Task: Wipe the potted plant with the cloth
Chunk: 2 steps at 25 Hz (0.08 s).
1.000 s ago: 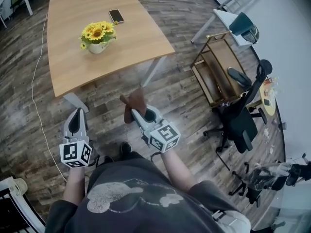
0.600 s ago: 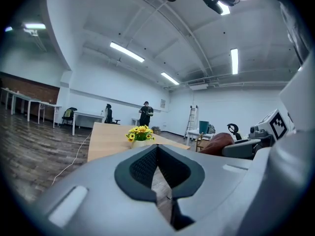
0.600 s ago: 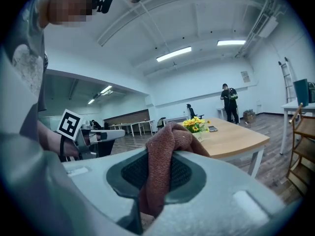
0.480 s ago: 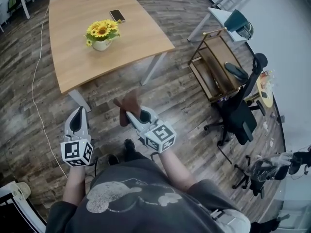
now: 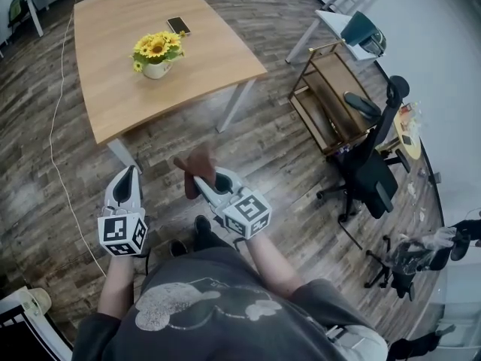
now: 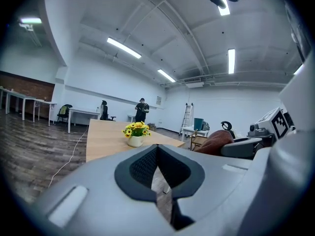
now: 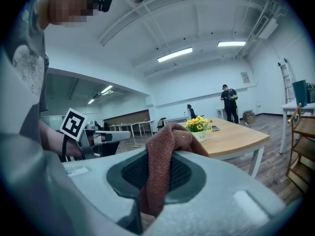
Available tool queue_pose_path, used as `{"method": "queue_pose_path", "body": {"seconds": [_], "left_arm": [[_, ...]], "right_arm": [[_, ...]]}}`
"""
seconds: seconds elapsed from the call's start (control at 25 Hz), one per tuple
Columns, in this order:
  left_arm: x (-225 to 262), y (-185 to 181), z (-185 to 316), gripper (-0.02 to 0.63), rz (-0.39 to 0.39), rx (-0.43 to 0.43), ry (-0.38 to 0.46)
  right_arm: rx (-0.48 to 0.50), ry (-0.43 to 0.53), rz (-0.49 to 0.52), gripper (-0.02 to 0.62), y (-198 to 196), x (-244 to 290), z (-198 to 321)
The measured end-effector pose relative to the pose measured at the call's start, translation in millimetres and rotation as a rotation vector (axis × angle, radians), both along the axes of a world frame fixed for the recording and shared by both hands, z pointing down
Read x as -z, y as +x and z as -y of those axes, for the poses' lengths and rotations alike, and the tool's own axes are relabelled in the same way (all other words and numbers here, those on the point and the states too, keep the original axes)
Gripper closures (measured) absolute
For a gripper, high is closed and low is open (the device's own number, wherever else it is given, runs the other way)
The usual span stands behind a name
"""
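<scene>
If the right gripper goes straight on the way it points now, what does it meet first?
Probably the near edge of the wooden table, left of the potted plant; the cloth it holds hides the exact line.

right gripper with cloth shifted left, slightly

Your cloth is a rust-brown rag, bunched and pinched between the jaws of your right hand-held gripper. Its loose folds bulge up past the jaw tips at your 12 o'clock. The potted plant, yellow sunflowers in a small white pot, stands upright near the middle of the wooden tabletop. It is at your 11 o'clock, well apart from the cloth.
</scene>
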<state>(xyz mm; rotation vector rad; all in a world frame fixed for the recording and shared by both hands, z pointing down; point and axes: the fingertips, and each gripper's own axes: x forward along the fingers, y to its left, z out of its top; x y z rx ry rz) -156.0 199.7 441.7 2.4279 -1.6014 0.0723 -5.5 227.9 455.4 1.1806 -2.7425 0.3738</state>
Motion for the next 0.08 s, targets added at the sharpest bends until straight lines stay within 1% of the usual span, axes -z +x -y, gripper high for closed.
{"method": "queue_pose_path", "body": {"seconds": [0.08], "left_arm": [[1.0,2.6,-0.9,0.589,-0.002,-0.011,-0.003]], "right_arm": [[0.005,0.004,-0.002,0.543,-1.8,1.6,-3.2]]}}
